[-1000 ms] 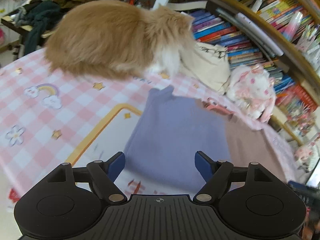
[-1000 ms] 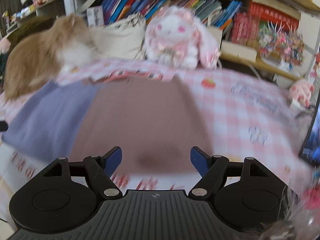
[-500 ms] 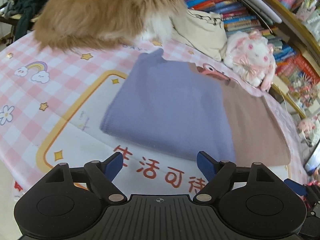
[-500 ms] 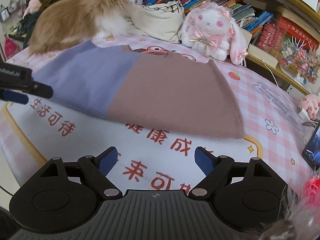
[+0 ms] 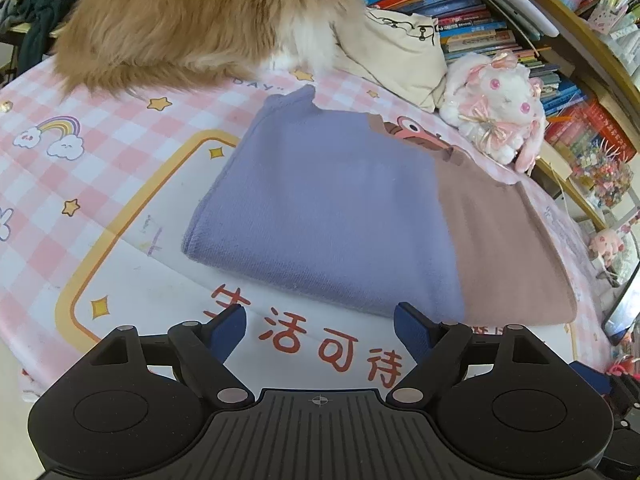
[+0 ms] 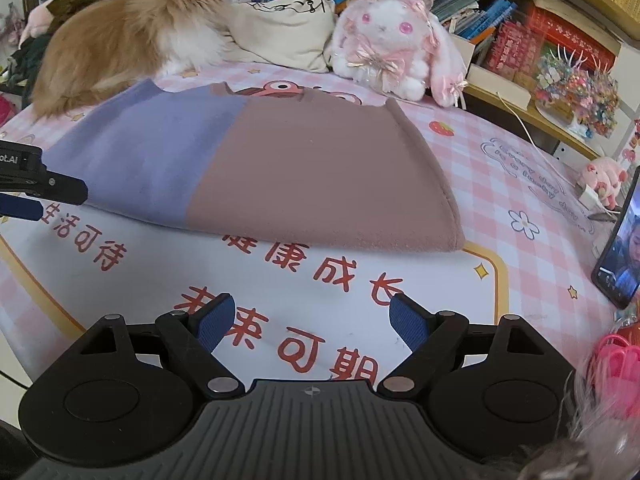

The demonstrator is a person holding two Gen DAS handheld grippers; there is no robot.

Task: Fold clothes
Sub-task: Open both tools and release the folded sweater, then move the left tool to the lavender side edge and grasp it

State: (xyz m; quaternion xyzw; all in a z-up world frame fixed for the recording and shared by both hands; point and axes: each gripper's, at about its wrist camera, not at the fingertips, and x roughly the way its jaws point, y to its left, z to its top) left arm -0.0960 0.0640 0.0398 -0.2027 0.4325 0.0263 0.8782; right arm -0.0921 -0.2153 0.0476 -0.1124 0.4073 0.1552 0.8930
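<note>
A folded garment, half lavender (image 5: 328, 216) and half mauve-brown (image 5: 504, 248), lies flat on the pink checked table mat (image 5: 120, 184). It also shows in the right wrist view (image 6: 256, 168). My left gripper (image 5: 320, 326) is open and empty, held above the mat just short of the garment's near edge. My right gripper (image 6: 310, 320) is open and empty, over the mat's red lettering, further back from the garment's near edge. The left gripper's tip shows at the left edge of the right wrist view (image 6: 36, 192).
An orange long-haired cat (image 5: 200, 20) lies at the far edge of the table, touching the garment's far corner. A cream bag (image 5: 396, 56) and a pink plush rabbit (image 5: 500, 108) sit behind. A phone (image 6: 620, 248) stands at the right. Bookshelves (image 5: 500, 28) lie beyond.
Both grippers have pulled back and up from the garment toward the near table edge. The garment lies still and the cat has not moved.
</note>
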